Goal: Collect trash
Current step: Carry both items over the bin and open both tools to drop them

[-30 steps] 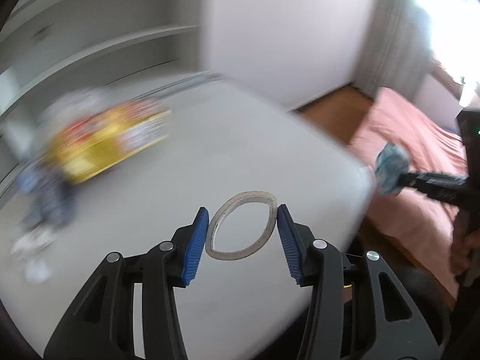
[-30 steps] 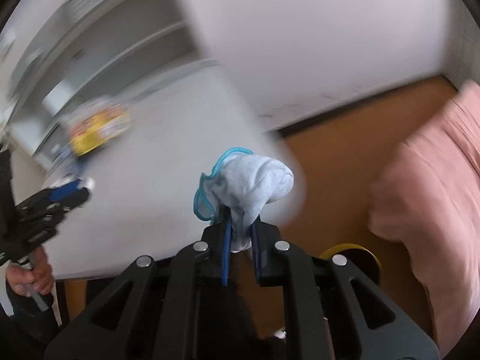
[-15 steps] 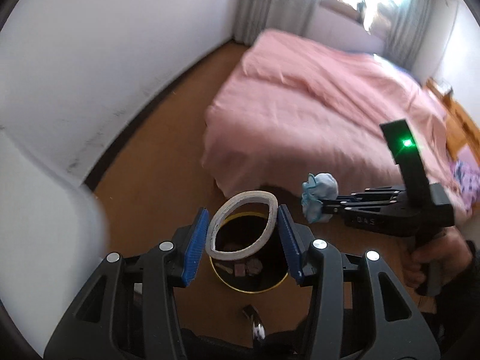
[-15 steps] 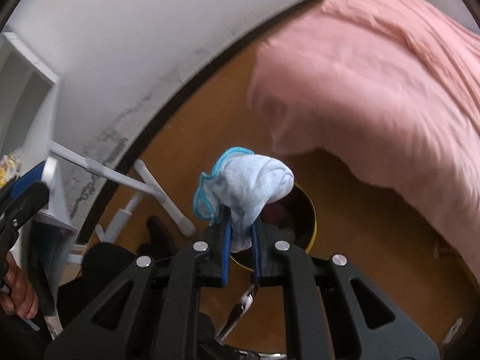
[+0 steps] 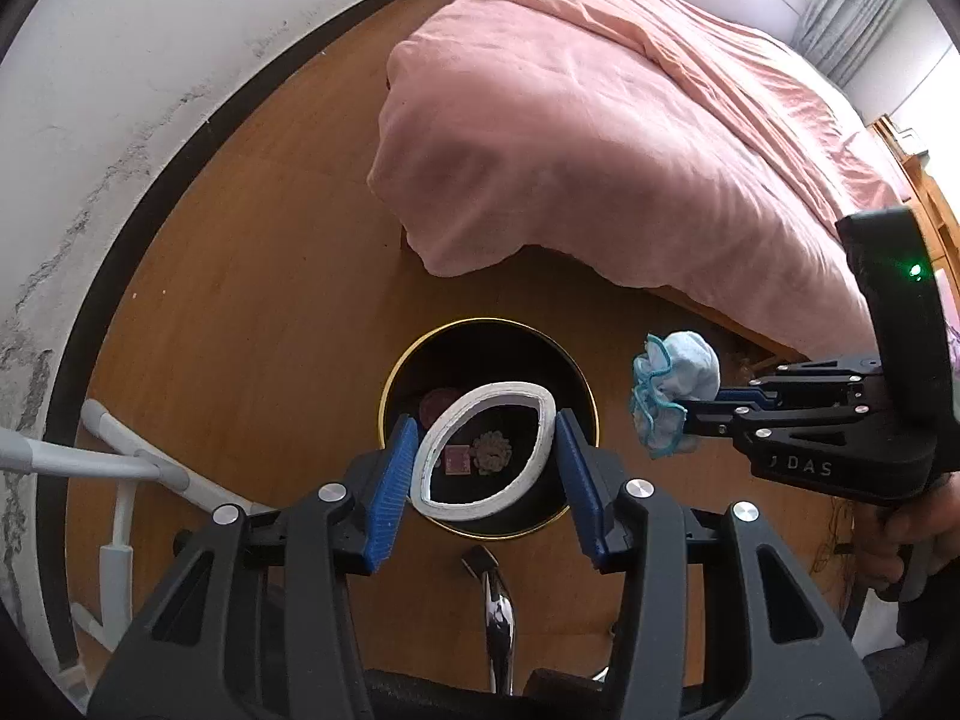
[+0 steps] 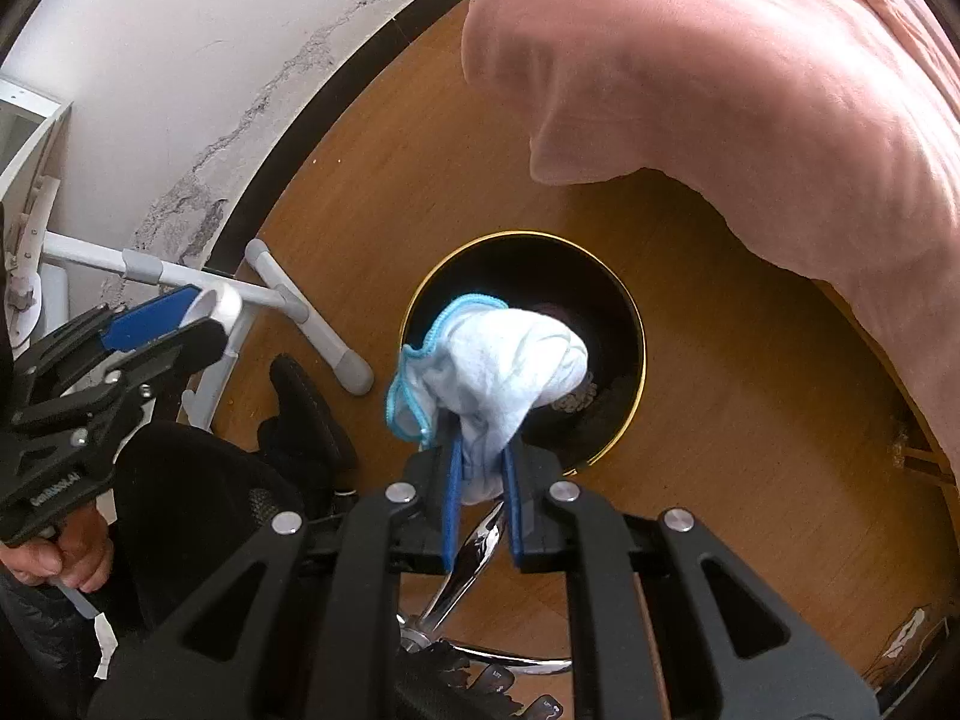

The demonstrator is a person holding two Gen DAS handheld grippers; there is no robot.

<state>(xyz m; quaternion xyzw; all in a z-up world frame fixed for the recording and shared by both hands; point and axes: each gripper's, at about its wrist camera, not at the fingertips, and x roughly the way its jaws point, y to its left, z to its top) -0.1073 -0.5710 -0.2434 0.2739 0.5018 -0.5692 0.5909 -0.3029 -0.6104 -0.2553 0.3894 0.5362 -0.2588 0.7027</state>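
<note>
Two grippers over black bin (image 5: pixel 585 387) on wood floor by bed (image 5: pixel 600 120): L gripper (image 5: pixel 486 459) pinches squashed tape ring (image 5: pixel 540 414), R gripper (image 6: pixel 483 480) clamps crumpled blue cloth (image 6: pixel 510 366), both above bin's mouth.

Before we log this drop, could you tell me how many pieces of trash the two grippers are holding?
2: a white tape ring in the left gripper and a crumpled blue cloth in the right gripper, both above the bin.
</note>
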